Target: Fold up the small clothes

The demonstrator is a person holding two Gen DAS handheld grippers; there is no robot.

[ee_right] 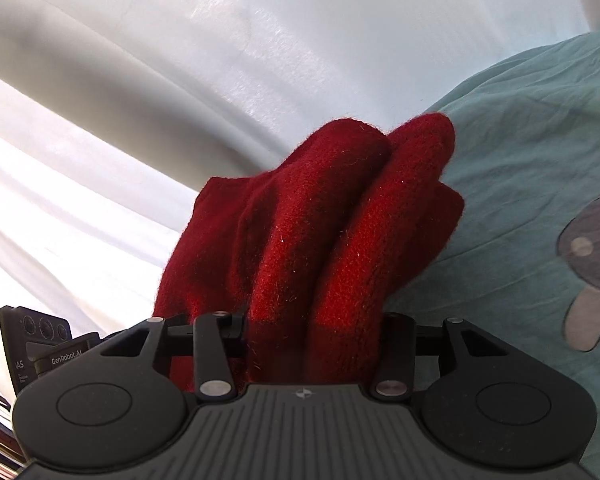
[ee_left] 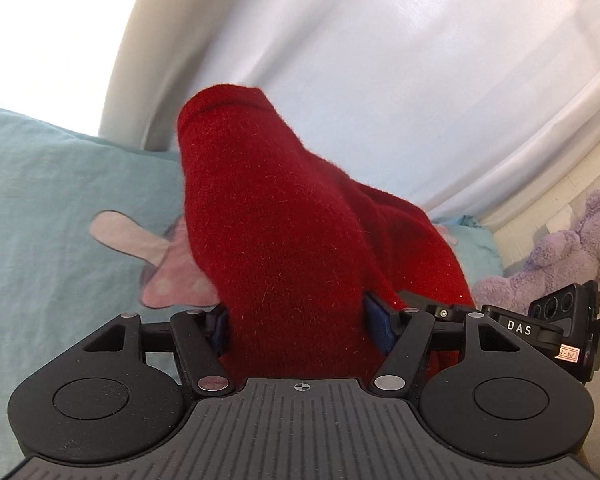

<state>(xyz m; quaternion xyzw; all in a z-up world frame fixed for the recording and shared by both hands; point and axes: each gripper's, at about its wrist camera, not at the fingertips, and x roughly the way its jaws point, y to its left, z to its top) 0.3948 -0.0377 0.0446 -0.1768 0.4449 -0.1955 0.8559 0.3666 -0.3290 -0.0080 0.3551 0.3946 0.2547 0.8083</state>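
Left hand-held gripper (ee_left: 296,320) clamped on a red knit garment (ee_left: 276,232), bunched cloth filling frame centre, blue pads (ee_left: 376,320) pressed into it. Right hand-held gripper (ee_right: 314,332) likewise closed on the same red knit garment (ee_right: 312,232), folds rising mid-frame. Teal sheet (ee_right: 532,140) with mushroom print (ee_right: 592,268) at right; purple plush toy (ee_left: 556,256) at the left view's right edge; white curtain (ee_left: 380,60) behind.

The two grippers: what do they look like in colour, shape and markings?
Both are matte black. The left gripper has a grey ribbed plate with a small crosshair mark, two round discs at its sides, silver pivot pins and blue pads. The right gripper has the same build; white letters "DAS" and "GenRobot.AI" show on its body. No cables or sleeves are visible.
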